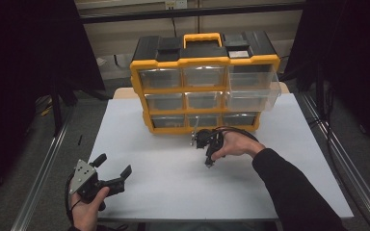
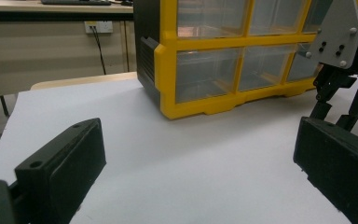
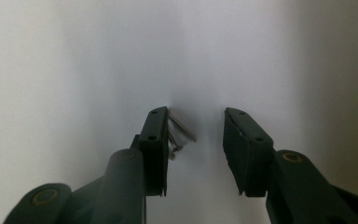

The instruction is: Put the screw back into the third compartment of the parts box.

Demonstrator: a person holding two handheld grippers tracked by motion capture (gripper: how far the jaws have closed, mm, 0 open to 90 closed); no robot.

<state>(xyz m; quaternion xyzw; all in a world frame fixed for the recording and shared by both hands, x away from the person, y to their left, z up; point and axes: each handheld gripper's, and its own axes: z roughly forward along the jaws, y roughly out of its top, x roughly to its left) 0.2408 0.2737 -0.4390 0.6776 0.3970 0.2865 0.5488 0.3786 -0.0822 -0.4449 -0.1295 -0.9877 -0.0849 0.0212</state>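
Note:
On the white table (image 1: 173,192) my right gripper (image 1: 208,162) points straight down, held by a hand in a dark sleeve. In the right gripper view its jaws (image 3: 196,140) stand apart over a few small metal screws (image 3: 181,132) lying on the table, close against the left jaw; the right jaw does not touch them. My left gripper (image 1: 113,163) rests near the table's front left corner, open with nothing between its jaws (image 2: 200,163). The left gripper view also shows the right gripper (image 2: 340,93) farther off, with its grey plate on top.
A yellow and black drawer organizer (image 1: 204,91) with clear drawers stands at the back of the table, just behind the right gripper. Its upper right drawer (image 1: 253,86) is pulled out. Metal rails run along both sides of the table.

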